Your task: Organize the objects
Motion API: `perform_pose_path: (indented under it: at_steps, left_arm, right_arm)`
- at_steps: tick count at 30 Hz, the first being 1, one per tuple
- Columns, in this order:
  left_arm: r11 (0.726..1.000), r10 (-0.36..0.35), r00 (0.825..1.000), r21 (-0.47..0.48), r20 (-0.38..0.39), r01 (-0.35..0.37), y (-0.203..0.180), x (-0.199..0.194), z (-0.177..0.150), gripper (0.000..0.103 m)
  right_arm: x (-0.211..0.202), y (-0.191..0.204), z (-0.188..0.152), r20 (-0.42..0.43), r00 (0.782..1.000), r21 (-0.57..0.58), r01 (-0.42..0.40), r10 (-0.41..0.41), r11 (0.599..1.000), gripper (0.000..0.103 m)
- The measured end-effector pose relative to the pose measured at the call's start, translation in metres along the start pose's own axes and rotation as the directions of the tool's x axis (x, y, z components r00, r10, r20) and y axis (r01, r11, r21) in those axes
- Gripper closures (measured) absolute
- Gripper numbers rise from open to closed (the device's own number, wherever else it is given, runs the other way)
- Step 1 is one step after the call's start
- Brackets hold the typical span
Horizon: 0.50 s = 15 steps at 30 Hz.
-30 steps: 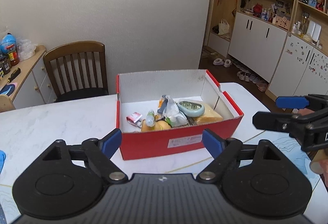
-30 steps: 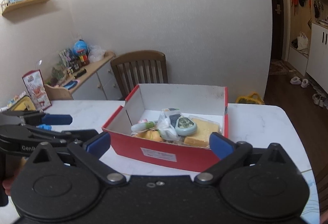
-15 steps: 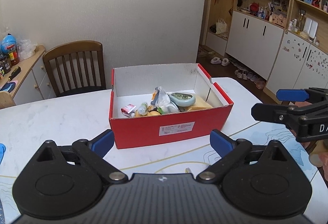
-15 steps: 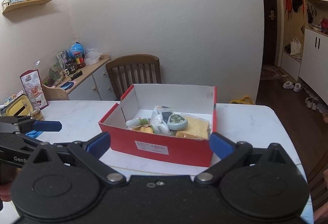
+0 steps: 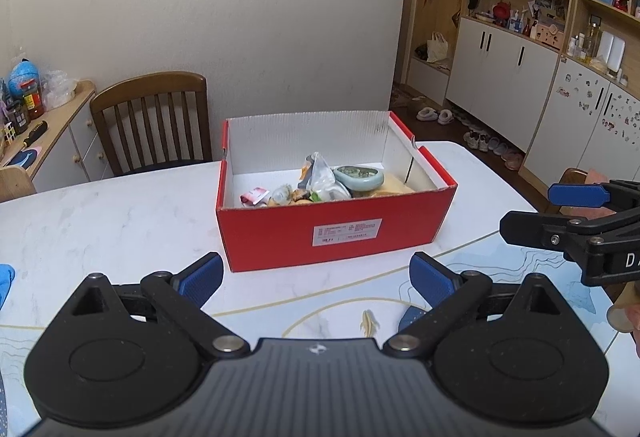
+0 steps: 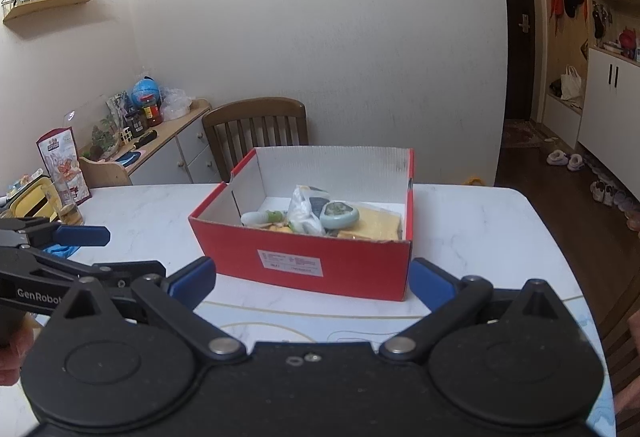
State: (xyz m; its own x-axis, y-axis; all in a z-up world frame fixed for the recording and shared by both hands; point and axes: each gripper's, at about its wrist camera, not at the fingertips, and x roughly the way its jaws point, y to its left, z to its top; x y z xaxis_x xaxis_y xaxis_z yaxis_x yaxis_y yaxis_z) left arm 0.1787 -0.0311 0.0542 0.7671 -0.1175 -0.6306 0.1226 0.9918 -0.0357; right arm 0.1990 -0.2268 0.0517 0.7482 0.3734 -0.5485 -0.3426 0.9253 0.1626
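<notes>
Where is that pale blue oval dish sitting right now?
The pale blue oval dish lies inside the red box on the white table, right of centre, between a clear plastic bag and a yellow pad.

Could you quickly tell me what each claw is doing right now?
Left claw: open, holding nothing, its jaws having just been opening.
Right claw: open, holding nothing.

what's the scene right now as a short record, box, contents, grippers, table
box: red cardboard box, lid off, on the white marble table
contents: pale blue case, clear plastic bag, small packets, piled toward the right
left gripper: open, empty, short of the box
right gripper: open, empty, short of the box
behind: wooden chair
</notes>
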Motion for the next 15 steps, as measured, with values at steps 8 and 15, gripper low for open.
perform_pose_path:
  at_steps: [8,15]
  left_arm:
    - [1.000,0.009,1.000,0.020,-0.011,-0.009,-0.003,0.000,-0.008,0.003]
    - [0.999,0.007,1.000,0.037,-0.007,-0.007,-0.007,-0.001,-0.012,0.003]
  right_arm:
    - [0.000,-0.002,-0.013,-0.020,1.000,0.020,0.002,-0.001,1.000,0.000]
    - [0.002,-0.001,-0.023,-0.048,0.999,0.036,0.004,-0.002,0.999,0.000]
